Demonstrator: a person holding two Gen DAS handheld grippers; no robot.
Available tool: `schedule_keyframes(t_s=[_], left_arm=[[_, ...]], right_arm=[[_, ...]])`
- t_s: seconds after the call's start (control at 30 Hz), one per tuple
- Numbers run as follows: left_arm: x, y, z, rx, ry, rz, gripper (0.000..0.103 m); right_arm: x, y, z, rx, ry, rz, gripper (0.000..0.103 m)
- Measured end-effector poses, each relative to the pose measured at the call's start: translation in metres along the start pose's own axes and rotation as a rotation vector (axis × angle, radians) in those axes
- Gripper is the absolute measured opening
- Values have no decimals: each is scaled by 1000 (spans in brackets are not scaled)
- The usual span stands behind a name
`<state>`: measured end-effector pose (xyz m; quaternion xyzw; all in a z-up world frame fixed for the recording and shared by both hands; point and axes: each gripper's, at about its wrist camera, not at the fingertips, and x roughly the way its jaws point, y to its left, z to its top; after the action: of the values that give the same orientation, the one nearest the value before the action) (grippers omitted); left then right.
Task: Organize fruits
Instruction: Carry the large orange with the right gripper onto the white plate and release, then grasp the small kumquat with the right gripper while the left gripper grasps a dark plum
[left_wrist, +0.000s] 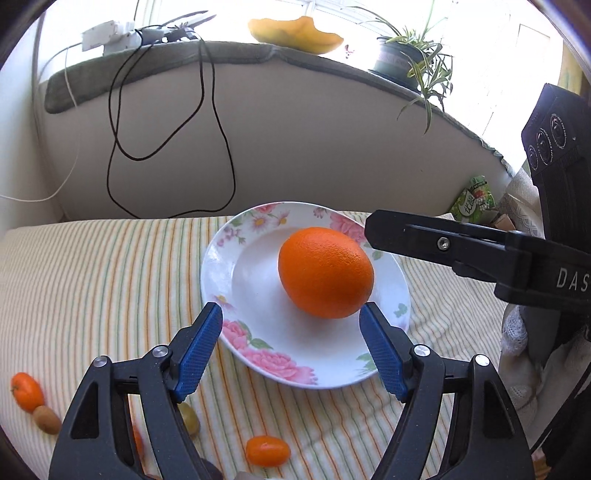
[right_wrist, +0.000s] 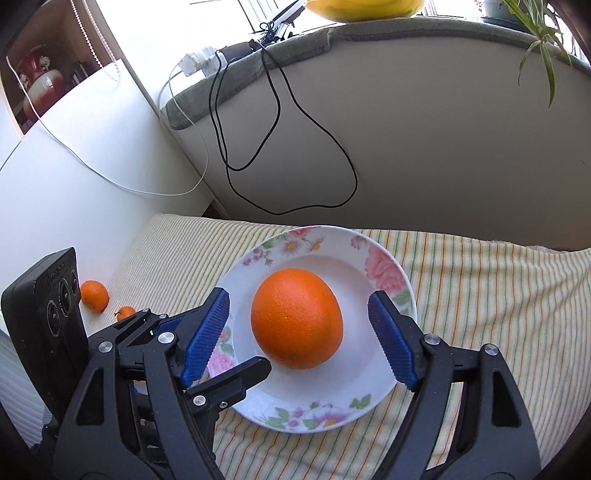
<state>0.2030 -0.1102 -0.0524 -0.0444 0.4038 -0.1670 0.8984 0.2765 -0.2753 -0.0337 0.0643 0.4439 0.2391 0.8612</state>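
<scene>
A large orange (left_wrist: 325, 272) lies in a white plate with pink flowers (left_wrist: 258, 343) on a striped cloth. My left gripper (left_wrist: 291, 317) is open just short of the plate's near rim, its right fingertip close to the orange. My right gripper (right_wrist: 299, 308) is open with its blue pads on either side of the orange (right_wrist: 296, 319), apart from it, over the plate (right_wrist: 384, 269). The right gripper's black finger (left_wrist: 424, 240) shows in the left wrist view beside the orange. Small fruits lie on the cloth: a kumquat (left_wrist: 266, 450), a tangerine (left_wrist: 26, 391), a brownish fruit (left_wrist: 46, 419) and a greenish one (left_wrist: 190, 419).
Two small tangerines (right_wrist: 94, 295) lie at the cloth's left edge. A padded ledge (left_wrist: 258, 51) behind carries a power strip, dangling black cables (left_wrist: 166, 147), yellow fruit (left_wrist: 295, 33) and a potted plant (left_wrist: 406, 55). A green snack packet (left_wrist: 474, 201) sits far right.
</scene>
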Motion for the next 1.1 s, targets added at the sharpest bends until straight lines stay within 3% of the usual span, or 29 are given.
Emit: schedule_keyframes(t_s=[0.37,0.6,0.73,0.87,1.1], left_arm=[[-54,9,-44,14,-41,58,78],[-91,26,-86,-72,-73,42,78],[-103,41,-114,-132,-53,37,78],[-115,50,-140,-144,-58,137,78],[-130,68,-150,-194,-102,220,78]], right_arm=[[-45,26,-30,-62,-89,-55,82],[-77,62,-71,-188,-173,-102,82],[-91,77,-94,-198,-205,-68,82],[-94,90,-116,-215,-204,-61,82],[-84,108,-140,-268,-162,-107,82]])
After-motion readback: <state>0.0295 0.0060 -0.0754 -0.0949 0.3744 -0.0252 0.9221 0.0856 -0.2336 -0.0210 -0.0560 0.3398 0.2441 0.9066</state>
